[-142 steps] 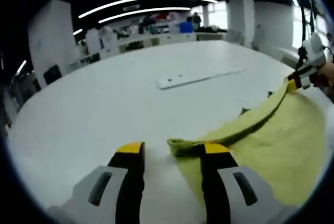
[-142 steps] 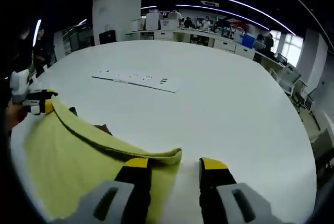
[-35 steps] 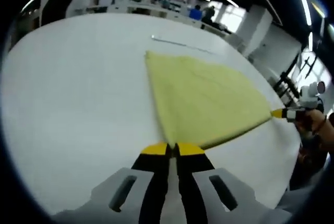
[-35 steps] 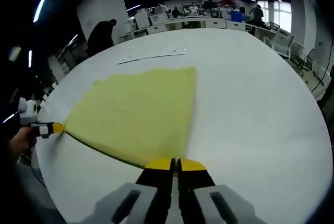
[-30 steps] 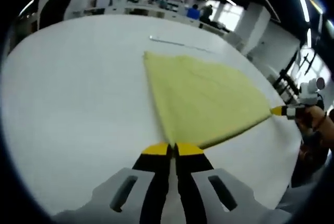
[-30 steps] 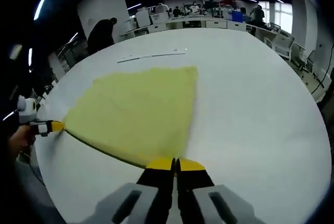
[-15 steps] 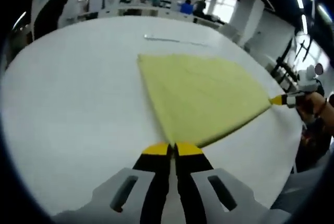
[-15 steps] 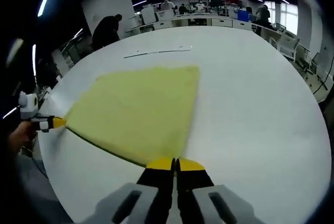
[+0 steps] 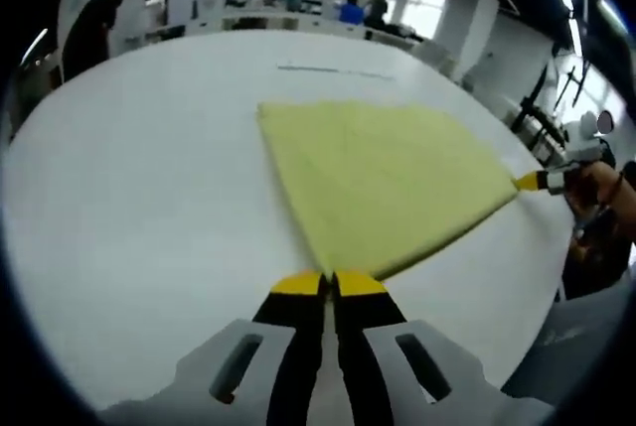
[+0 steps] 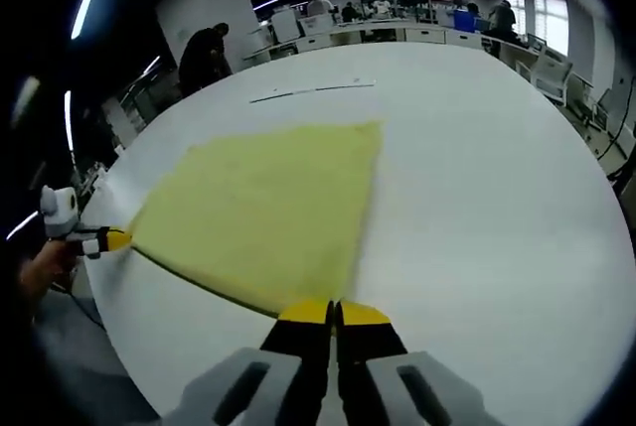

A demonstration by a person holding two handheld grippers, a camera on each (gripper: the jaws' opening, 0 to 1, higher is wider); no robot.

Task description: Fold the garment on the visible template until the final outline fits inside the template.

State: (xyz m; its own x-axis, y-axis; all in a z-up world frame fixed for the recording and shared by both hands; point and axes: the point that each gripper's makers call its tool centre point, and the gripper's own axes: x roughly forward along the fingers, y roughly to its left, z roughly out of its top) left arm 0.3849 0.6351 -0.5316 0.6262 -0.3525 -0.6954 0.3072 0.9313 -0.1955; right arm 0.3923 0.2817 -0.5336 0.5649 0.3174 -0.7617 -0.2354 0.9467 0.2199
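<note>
Two hand-held grippers work a yellow garment [image 9: 383, 183] spread flat on the white table [image 9: 139, 198]. Left hand-held gripper [image 9: 329, 285] has its yellow-tipped jaws pressed together, pinching the near corner of the cloth at the bottom of the left gripper view; the right one shows at that view's right edge, gripping the far corner. Right hand-held gripper [image 10: 334, 313] is likewise closed tight on its own corner of the garment [image 10: 268, 208], w/ the left one at that view's left edge, held by a hand [image 10: 45, 265]. Cloth lies roughly triangular, pulled taut between the two corners. Thin pale strip [image 10: 310, 90] lies on the table beyond the garment, apart from it. Desks & people in the bkgd.
</note>
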